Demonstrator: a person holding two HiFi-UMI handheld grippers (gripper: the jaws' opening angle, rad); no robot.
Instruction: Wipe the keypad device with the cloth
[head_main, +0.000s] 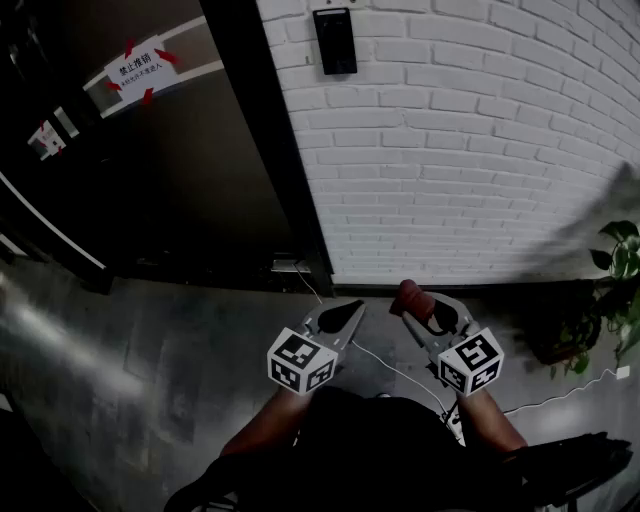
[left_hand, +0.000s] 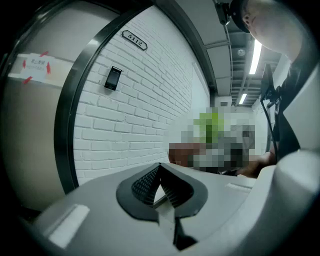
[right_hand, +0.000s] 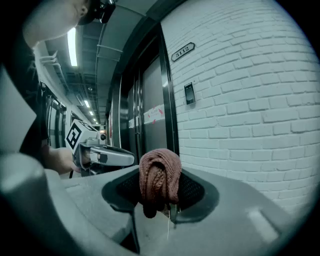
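My right gripper is clamped on a bunched reddish-brown knitted cloth. My left gripper has its jaws pressed together with nothing between them. The black rectangular keypad device sits high on the white brick wall, well apart from both. Grey glossy floor below.

It is dim in this corridor; the head view comes out dark and grey, with the white brick wall the brightest surface and the door beside it nearly black. A soft shadow spreads over the wall above the plant, and the concrete floor has a dull sheen. Light comes from ceiling strip lamps, glaring white. Both gripper views bow straight lines and go black at the corners, yet the cloth shows its knit sharply.
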